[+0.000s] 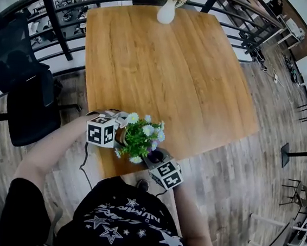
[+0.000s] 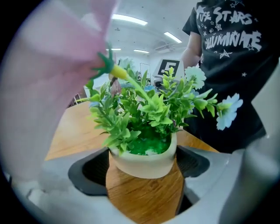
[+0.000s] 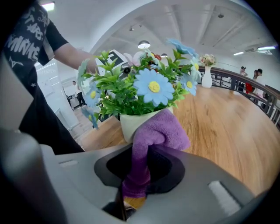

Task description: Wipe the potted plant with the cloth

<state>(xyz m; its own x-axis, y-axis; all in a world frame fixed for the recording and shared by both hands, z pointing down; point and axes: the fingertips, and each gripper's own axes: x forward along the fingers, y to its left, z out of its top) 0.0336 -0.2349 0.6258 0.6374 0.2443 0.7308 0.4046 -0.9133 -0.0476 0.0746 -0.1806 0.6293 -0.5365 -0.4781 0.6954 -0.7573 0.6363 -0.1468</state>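
The potted plant (image 1: 140, 136), green leaves with pale blue and white flowers in a cream pot, stands near the front edge of the wooden table (image 1: 174, 78). My left gripper (image 1: 120, 135) is on its left side. In the left gripper view the pot (image 2: 144, 159) sits between the wide open jaws of the left gripper (image 2: 142, 186), with a gap at each pad. My right gripper (image 1: 154, 157) is shut on a purple cloth (image 3: 155, 133). The cloth's bunched end rests against the front of the pot (image 3: 129, 124) below a blue flower (image 3: 151, 87).
A white vase (image 1: 166, 9) with pale flowers stands at the table's far edge. A black office chair (image 1: 27, 106) is left of the table, and a dark railing (image 1: 60, 22) runs behind it. The person's torso in a black shirt (image 1: 127, 220) is close to the front edge.
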